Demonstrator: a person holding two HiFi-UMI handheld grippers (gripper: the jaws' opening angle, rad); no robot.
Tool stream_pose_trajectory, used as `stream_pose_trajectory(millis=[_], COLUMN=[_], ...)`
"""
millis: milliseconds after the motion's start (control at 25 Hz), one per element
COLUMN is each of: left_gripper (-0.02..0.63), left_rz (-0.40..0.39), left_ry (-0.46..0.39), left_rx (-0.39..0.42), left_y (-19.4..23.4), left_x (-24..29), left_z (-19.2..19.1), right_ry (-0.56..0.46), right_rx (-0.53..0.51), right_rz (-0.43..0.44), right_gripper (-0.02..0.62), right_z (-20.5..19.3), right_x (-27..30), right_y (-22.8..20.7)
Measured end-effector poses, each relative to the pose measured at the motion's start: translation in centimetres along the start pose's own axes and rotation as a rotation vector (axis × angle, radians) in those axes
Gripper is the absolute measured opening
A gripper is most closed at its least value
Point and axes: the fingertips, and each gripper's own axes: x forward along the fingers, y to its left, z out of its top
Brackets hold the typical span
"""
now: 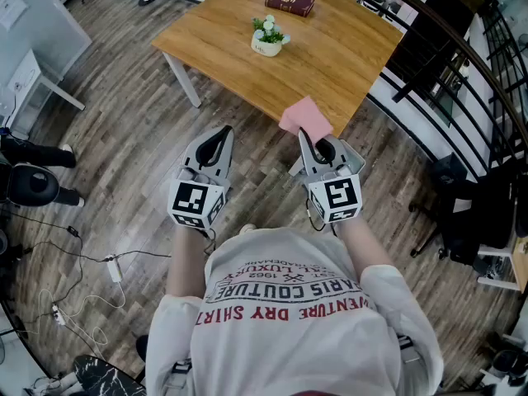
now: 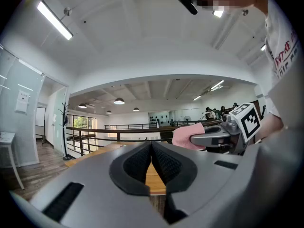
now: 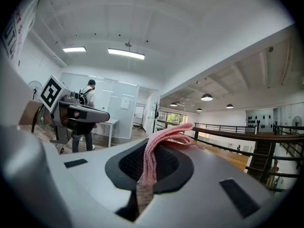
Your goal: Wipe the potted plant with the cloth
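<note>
Closest in, both grippers are held level in front of the person's chest, short of the table. The left gripper point(image 1: 216, 145) has its jaws pressed together with nothing between them. The right gripper point(image 1: 312, 143) is clamped on the pink cloth point(image 1: 304, 117), which sticks out past the fingertips and hangs just over the near corner of the wooden table point(image 1: 346, 64). In the right gripper view a fold of it runs down between the pads. So the cloth is in hand — that part of the job looks done — but as far as I can judge no wiping has started: the cloth touches neither leaves nor pot.

The potted plant point(image 1: 268, 37) stands upright further in on the table top, well apart from both grippers. It is a small white pot with pale green and white foliage. What is left is the reach across the table and the wiping itself. The empty left gripper may also need to steady the pot, since one this light would likely slide or tip under a push.

Nothing lies between cloth and plant; the board there is bare. Beyond the plant a dark red book point(image 1: 289, 2) lies flat near the far edge, out of the path. Off to the sides are cables point(image 1: 82, 258) on the wood floor at the left, a dark railing point(image 1: 462, 52) along the right and a black chair point(image 1: 462, 209) near it — none of them in the way.
</note>
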Motion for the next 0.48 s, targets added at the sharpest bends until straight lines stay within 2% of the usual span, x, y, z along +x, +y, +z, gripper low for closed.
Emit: stream_pose_trajectory(millis=[280, 480], left_gripper=[0.017, 0.017], left_rz=[-0.011, -0.037], left_ry=[-0.01, -0.016], left_rx=[-0.005, -0.015], left_y=[1.2, 2.6], left_x=[0.4, 0.4], left_z=[-0.2, -0.6], right_ry=[0.0, 0.005], right_rx=[0.006, 0.018], right_rz=[-0.012, -0.058], right_gripper=[0.035, 0.035], right_z=[-0.1, 0.0], right_x=[1.0, 2.2], right_y=[0.5, 0.7])
